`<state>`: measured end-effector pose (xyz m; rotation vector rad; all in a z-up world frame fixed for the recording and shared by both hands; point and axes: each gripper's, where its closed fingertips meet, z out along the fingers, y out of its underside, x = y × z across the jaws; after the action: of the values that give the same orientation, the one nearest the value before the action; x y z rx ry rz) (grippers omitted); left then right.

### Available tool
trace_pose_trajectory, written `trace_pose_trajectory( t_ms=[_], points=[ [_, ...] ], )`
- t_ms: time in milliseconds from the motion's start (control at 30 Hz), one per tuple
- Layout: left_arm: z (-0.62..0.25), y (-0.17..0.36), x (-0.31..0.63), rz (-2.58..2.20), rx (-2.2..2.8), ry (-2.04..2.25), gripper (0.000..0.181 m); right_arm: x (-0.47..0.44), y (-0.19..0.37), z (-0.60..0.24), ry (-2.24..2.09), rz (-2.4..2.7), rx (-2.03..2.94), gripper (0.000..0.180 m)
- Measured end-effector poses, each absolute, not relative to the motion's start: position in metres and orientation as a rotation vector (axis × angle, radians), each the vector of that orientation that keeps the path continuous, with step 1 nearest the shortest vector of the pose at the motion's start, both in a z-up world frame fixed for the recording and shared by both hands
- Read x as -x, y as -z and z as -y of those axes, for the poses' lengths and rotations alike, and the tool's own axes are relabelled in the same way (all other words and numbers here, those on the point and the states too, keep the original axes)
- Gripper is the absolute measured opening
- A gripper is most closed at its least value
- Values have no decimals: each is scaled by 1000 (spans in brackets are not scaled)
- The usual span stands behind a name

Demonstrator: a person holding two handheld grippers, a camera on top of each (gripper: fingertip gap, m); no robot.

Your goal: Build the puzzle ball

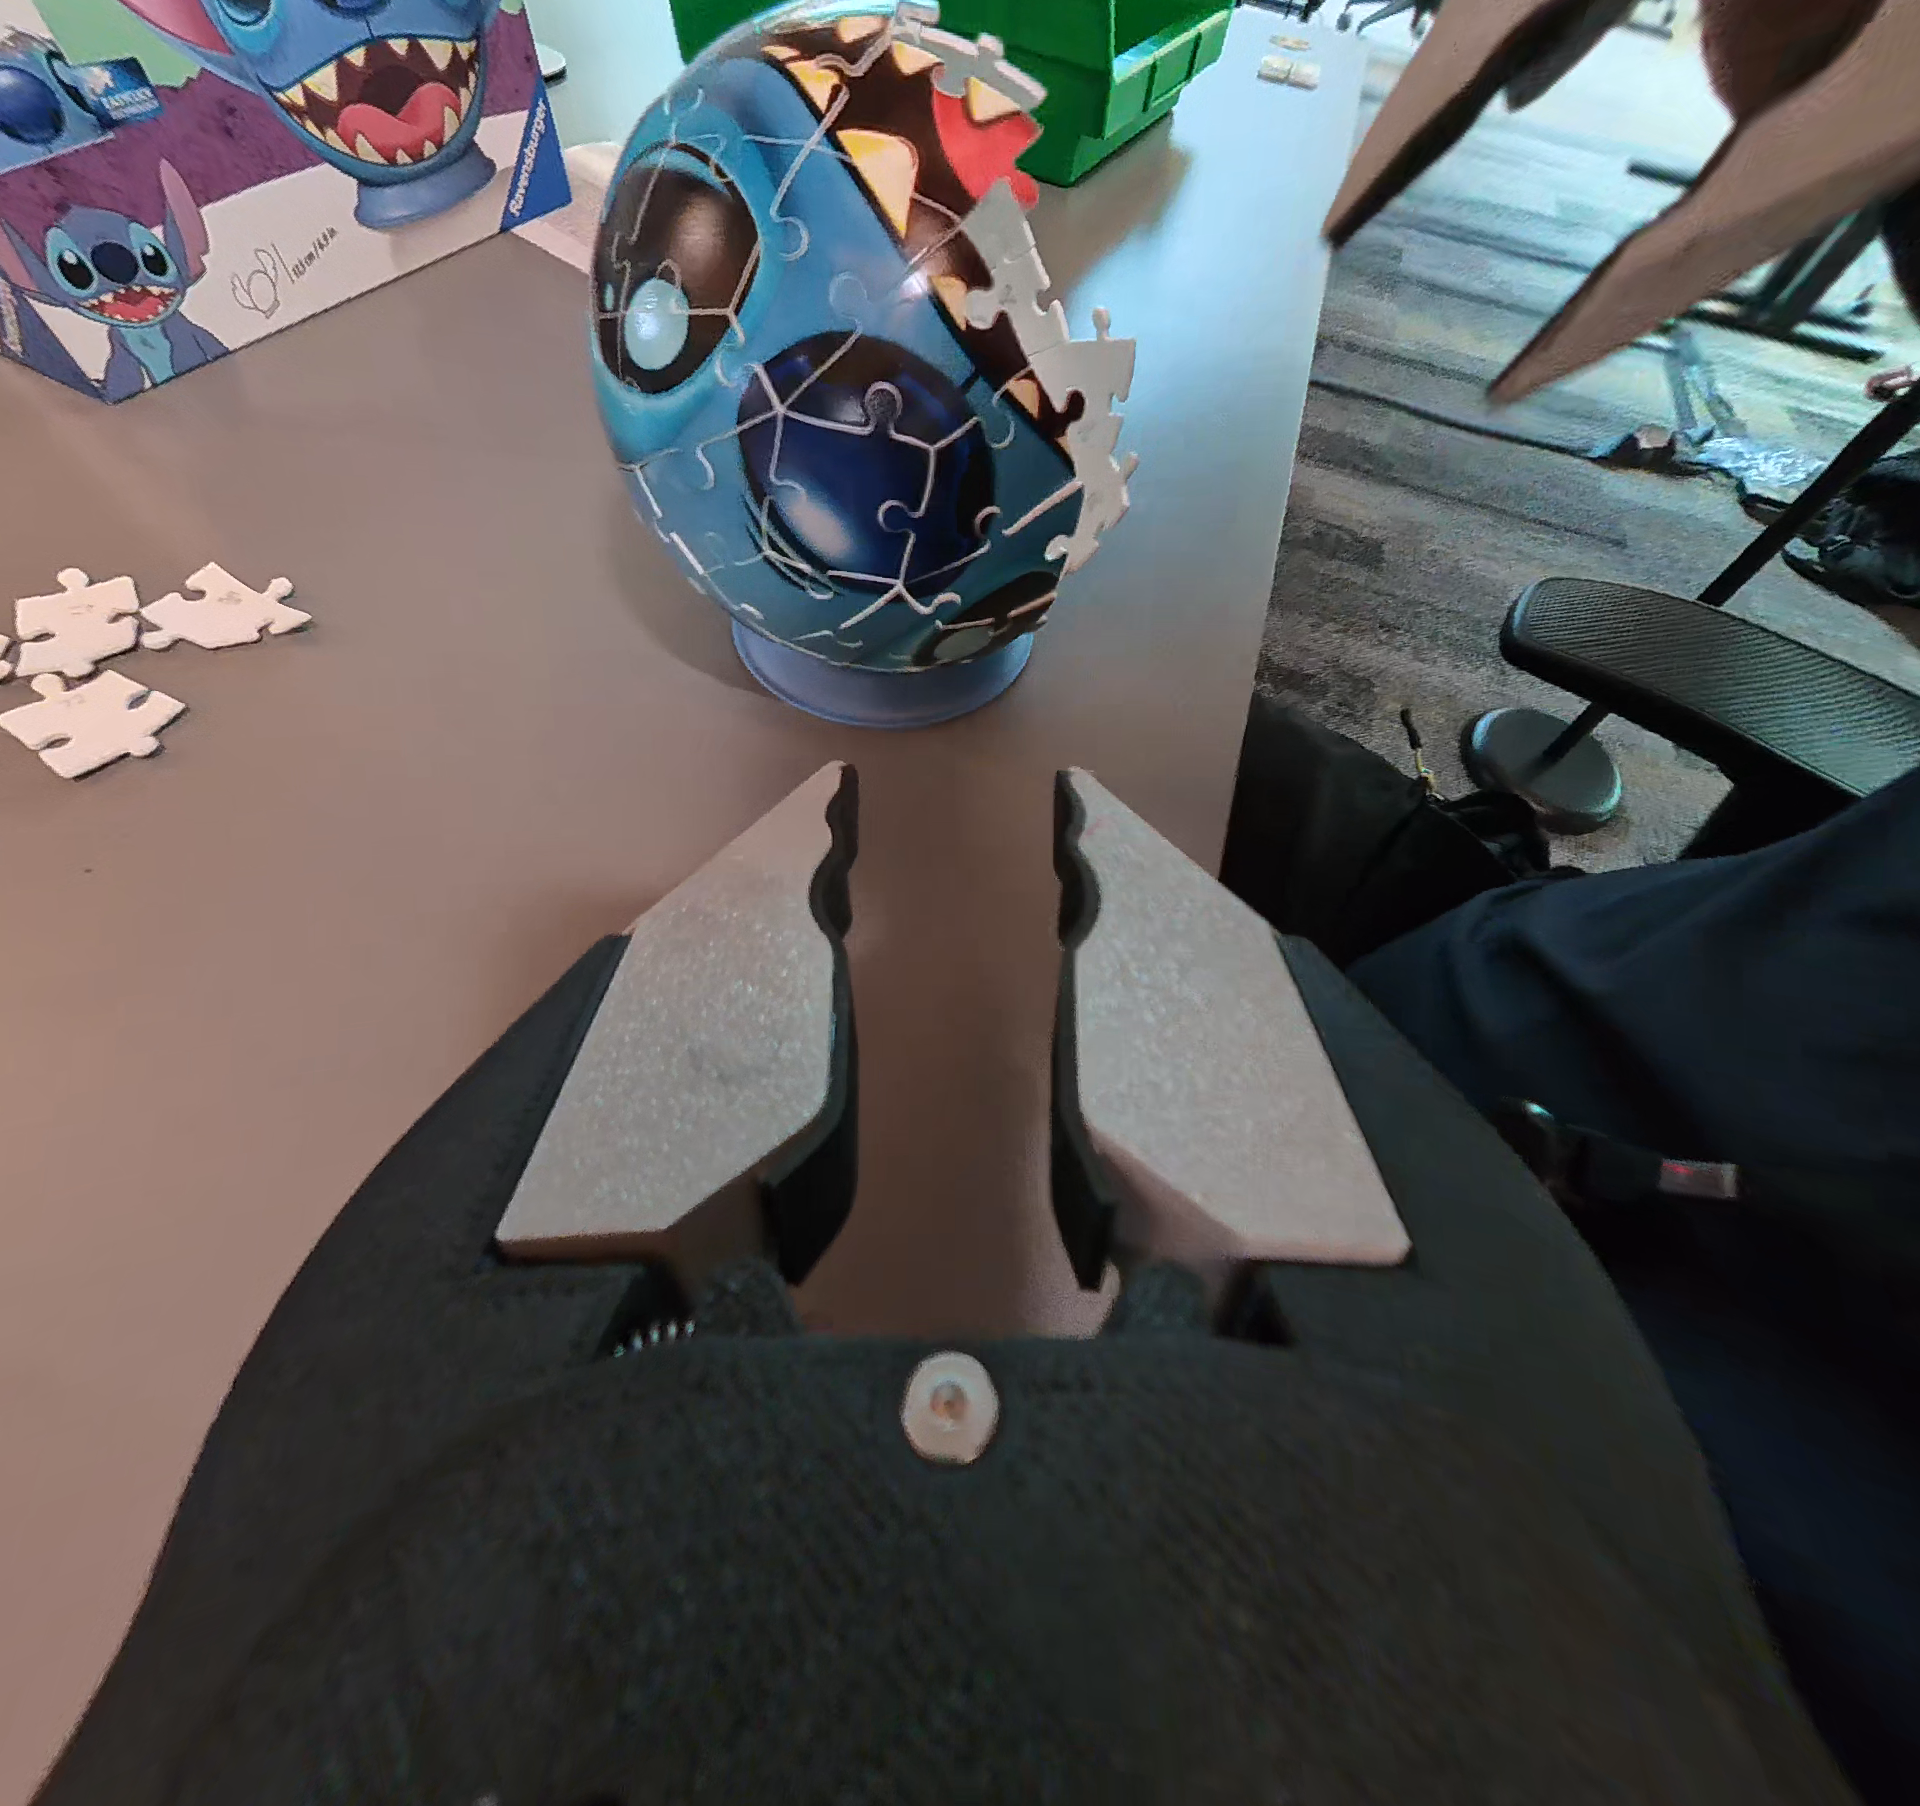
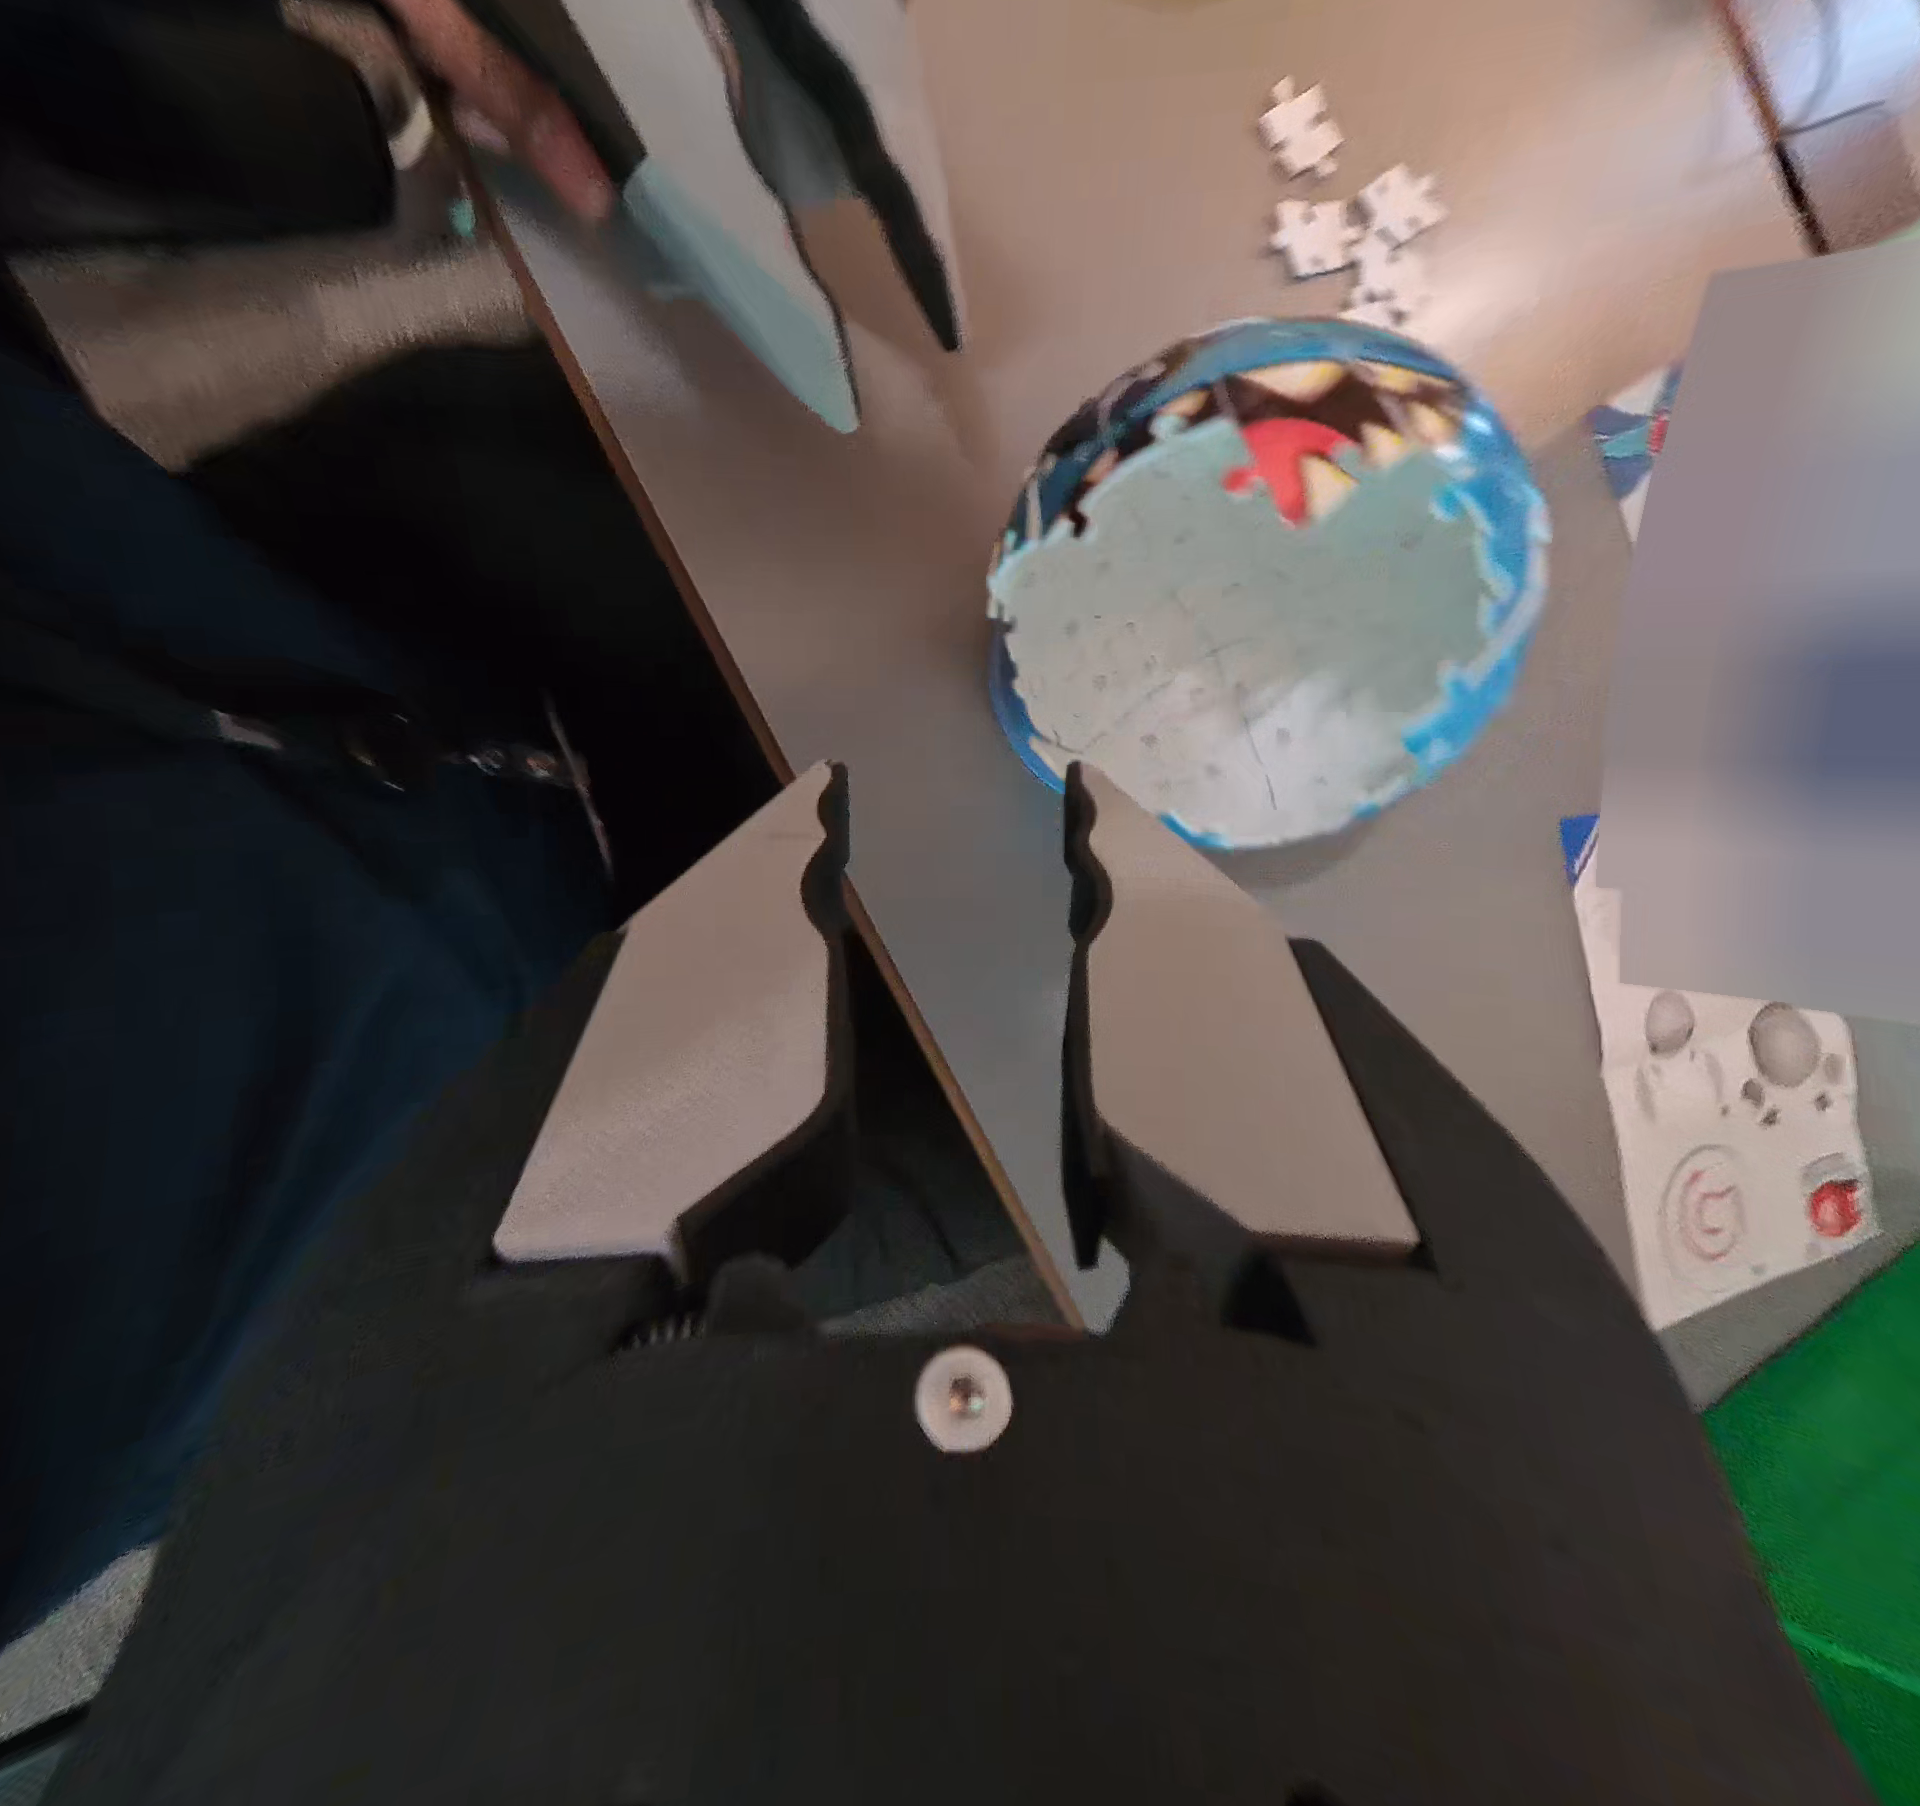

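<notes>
Puzzle ball [image 1: 831, 374] half-built, sits on blue ring stand [image 1: 883, 681] on brown table [image 1: 416, 873], near right edge. Printed face side toward left; open jagged side toward right, pale inner shell showing in right wrist view.

L gripper [image 1: 954, 790] low over table, just short of stand, jaws narrow gap, empty. R gripper [image 2: 948, 785] above table edge, blurred, jaws apart, empty.

Loose white pcs [image 1: 114, 655] far left of ball. Puzzle box [image 1: 260, 94] far left; green bin [image 1: 987, 0] behind ball.
</notes>
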<state>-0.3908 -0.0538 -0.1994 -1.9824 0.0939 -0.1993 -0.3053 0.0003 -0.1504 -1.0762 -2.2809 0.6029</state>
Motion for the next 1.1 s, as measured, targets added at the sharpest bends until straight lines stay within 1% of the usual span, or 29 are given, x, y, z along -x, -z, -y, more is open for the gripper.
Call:
trace_pose_trajectory(
  t_ms=[33, 167, 300, 533, 633, 867, 967, 1100],
  points=[
    [54, 198, 391, -97, 1975, 208, 37, 299, 142, -8, -673, 2233, 1108, 40],
    [53, 198, 391, -122, 1971, 258, 45, 274, 129, -47, -834, 2077, 1168, 54],
    [52, 199, 397, -178, 1975, 244, 48, 261, 145, -76, -921, 2000, 1201, 64],
    [49, 203, 394, -342, 1987, 301, 53, 270, 160, -100, -1052, 1981, 1097, 65],
    [45, 205, 392, -353, 1999, 357, 56, 276, 163, -101, -1093, 2022, 1066, 68],
    [42, 204, 399, -287, 2006, 394, 57, 284, 168, -90, -1154, 2090, 1004, 67],
    [40, 206, 403, -268, 2024, 347, 57, 284, 161, -72, -1200, 2110, 958, 66],
    [42, 211, 398, -316, 2049, 255, 57, 285, 157, -30, -1211, 2198, 926, 73]
  ],
)
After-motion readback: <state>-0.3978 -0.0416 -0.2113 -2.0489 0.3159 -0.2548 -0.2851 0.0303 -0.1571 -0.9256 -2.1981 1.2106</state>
